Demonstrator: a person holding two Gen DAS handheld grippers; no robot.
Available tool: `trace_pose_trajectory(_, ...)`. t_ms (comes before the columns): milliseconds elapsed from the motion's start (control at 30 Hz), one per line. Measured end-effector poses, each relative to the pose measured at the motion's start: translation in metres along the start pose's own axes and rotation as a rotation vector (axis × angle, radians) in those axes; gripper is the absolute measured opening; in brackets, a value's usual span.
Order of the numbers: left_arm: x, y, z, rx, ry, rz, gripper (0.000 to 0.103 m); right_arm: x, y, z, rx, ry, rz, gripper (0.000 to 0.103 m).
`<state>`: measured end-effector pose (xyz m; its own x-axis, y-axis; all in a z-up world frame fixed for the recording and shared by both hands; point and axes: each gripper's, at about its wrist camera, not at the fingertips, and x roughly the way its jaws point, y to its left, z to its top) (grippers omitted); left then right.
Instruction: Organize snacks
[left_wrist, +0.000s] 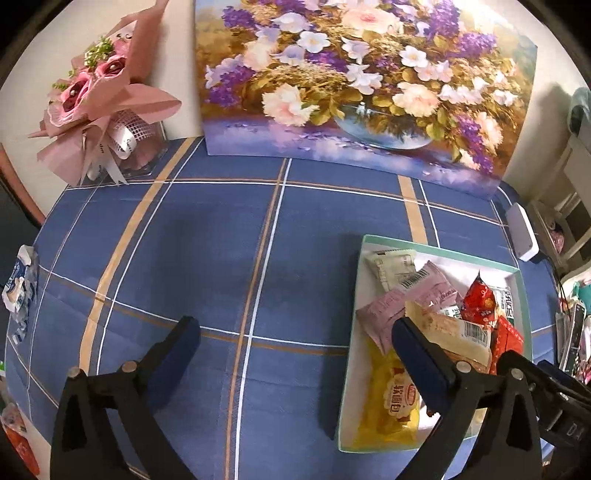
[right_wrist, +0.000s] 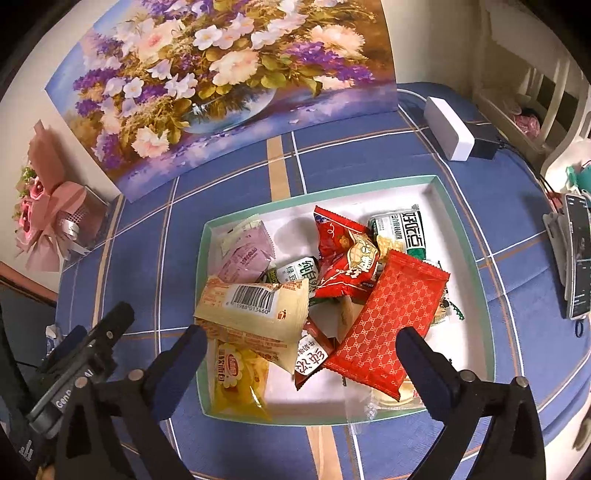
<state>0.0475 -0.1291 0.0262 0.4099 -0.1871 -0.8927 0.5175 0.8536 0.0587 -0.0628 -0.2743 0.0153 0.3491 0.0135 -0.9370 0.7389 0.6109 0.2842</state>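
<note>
Right wrist view, desk: covered by a blue checked cloth (right_wrist: 229, 206), the largest surface, bearing everything below.
Painting: flower canvas (right_wrist: 221, 81) propped against the wall at the back, well clear of the work.
Box: shallow white tray with a green rim (right_wrist: 207, 236), mid-desk; all visible snacks lie inside it in a loose heap.
Bouquet: pink wrapped flowers (left_wrist: 99, 96), far left corner, out of the way.
White device: small box (right_wrist: 448, 127) with a black adapter, back right; phone on a stand at the right edge.
Red packet: patterned flat wrapper (right_wrist: 391, 325), topmost, tilted; light, crinkly, slippery. Judged best taken across a sealed end.
Cream packet: barcode up (right_wrist: 258, 310), puffy and soft; squeezing hard may crush the contents.
Yellow packet: (right_wrist: 240, 384) partly under the cream one, so harder to reach.
Purple packets: (right_wrist: 247, 254) near the box's far left corner.
Right gripper: (right_wrist: 301, 350) fingers spread wide, empty, above the heap.
Left gripper: (left_wrist: 295, 339) fingers wide, empty, over bare cloth beside the box.
Obstruction: overlapping wrappers; box rim.
</note>
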Motion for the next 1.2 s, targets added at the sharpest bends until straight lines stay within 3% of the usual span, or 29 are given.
trace_pose_trajectory(367, -0.005, 0.004, 0.003, -0.032, -0.004, 0.02, 0.103, -0.001, 0.001, 0.0, -0.01, 0.002, -0.004, 0.103)
trace_pose_trajectory(467, -0.011, 0.004, 0.002, -0.04, -0.028, 0.064, 0.103, -0.003, 0.002, -0.002, -0.014, 0.001, -0.009, 0.103)
trace_pose_trajectory(567, -0.016, 0.001, 0.0, -0.023, -0.034, 0.177, 0.103, -0.006, 0.002, -0.005, -0.012, -0.003, -0.011, 0.103)
trace_pose_trajectory(667, -0.024, 0.004, -0.006, -0.031, -0.048, 0.196, 0.103, -0.01, 0.002, -0.009, -0.008, -0.007, -0.008, 0.103)
trace_pose_trajectory(867, -0.032, 0.009, -0.023, -0.043, 0.007, 0.161, 0.103, -0.018, 0.002, -0.023, 0.005, -0.012, -0.003, 0.103)
trace_pose_trajectory(1200, -0.031, 0.013, -0.063, 0.027, 0.118, 0.21, 0.103, -0.027, 0.001, -0.062, 0.017, 0.005, -0.029, 0.103)
